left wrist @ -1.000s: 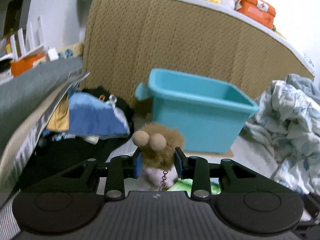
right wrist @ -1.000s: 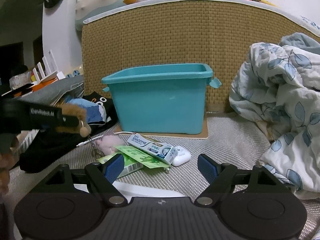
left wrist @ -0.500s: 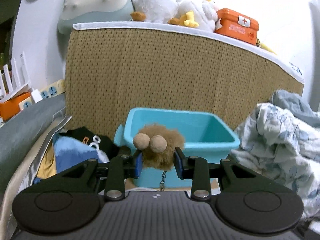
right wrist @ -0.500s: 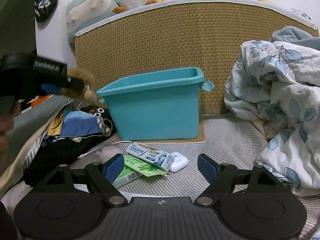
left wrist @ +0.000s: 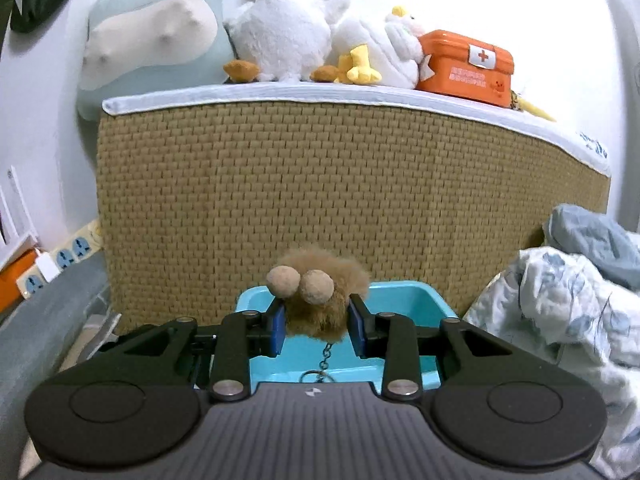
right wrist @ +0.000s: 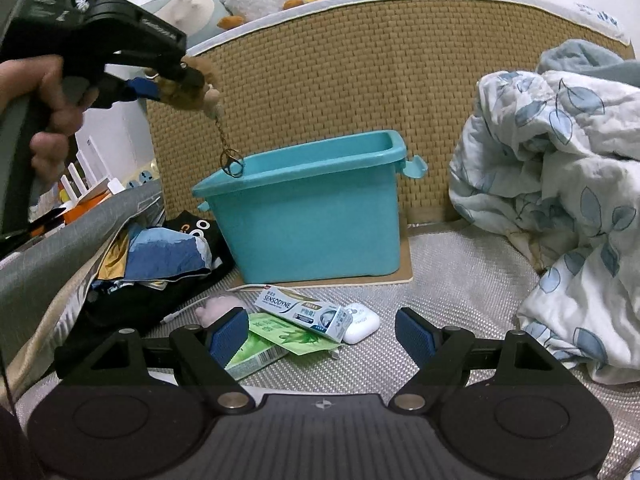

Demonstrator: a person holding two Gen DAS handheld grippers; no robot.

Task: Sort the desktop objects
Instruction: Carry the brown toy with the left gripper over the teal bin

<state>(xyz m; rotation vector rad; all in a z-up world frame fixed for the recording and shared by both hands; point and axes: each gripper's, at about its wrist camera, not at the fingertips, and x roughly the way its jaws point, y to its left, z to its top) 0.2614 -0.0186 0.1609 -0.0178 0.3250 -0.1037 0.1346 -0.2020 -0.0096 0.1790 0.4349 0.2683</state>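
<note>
My left gripper (left wrist: 318, 330) is shut on a brown plush keychain (left wrist: 320, 300), its chain and ring hanging below. In the right wrist view the left gripper (right wrist: 176, 80) holds the plush keychain (right wrist: 200, 90) in the air above the left end of the teal bin (right wrist: 312, 216). The teal bin (left wrist: 400, 300) shows just beyond the left fingers. My right gripper (right wrist: 322, 334) is open and empty, low over the mat. In front of it lie a toothpaste box (right wrist: 302, 312), a white earbud case (right wrist: 362, 322), green packets (right wrist: 276, 340) and a pink plush (right wrist: 218, 308).
A woven headboard (right wrist: 360, 80) stands behind the bin, with plush toys (left wrist: 320, 36) and an orange first-aid tin (left wrist: 466, 66) on top. A crumpled floral blanket (right wrist: 560, 200) fills the right. A pile of dark clothes (right wrist: 160, 264) lies left of the bin.
My left gripper has risen with the plush keychain from beside the bin to above its left end. The right gripper has stayed open, shifting only slightly.
</note>
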